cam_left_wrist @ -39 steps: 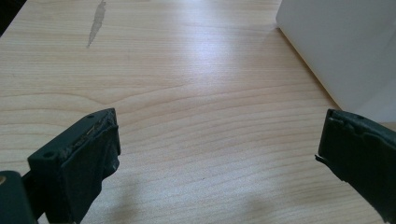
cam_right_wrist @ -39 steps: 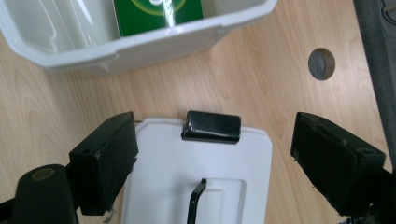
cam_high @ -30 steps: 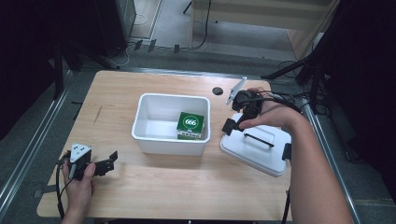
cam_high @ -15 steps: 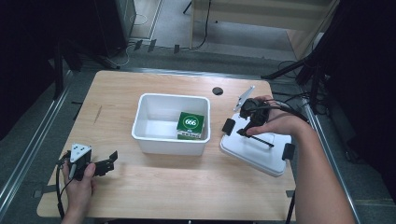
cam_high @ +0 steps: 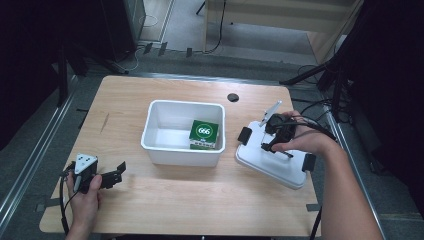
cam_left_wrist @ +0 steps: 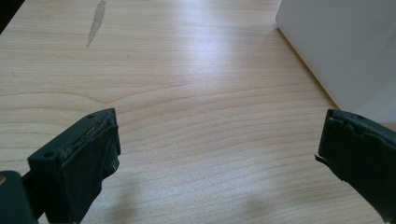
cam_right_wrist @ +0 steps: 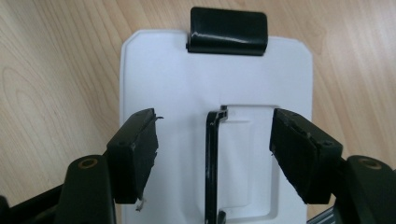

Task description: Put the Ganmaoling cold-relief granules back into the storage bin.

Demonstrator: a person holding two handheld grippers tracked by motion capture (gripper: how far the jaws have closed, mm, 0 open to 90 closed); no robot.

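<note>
A white lid [cam_high: 272, 162] with a black handle [cam_right_wrist: 211, 158] and black end clips [cam_right_wrist: 228, 31] lies flat on the table, right of a white bin [cam_high: 180, 155]. A green box marked 666 [cam_high: 204, 134] lies inside the bin. My right gripper [cam_high: 270, 142] hovers just over the lid. Its jaws have just been closing and straddle the handle without touching it, so my right gripper [cam_right_wrist: 215, 126] is open. At the front left my left gripper [cam_high: 119, 172] rests low on the wood, open and holding nothing [cam_left_wrist: 217, 154], with the bin's wall [cam_left_wrist: 345, 46] ahead on its right.
A small black round cap [cam_high: 232, 97] sits in the tabletop behind the bin. Metal rails run along both sides of the table. Cables trail off the right edge behind my right hand.
My right gripper has come down and toward the near side onto the lid, and its jaws stand narrower around the handle. The left gripper has stayed put.
</note>
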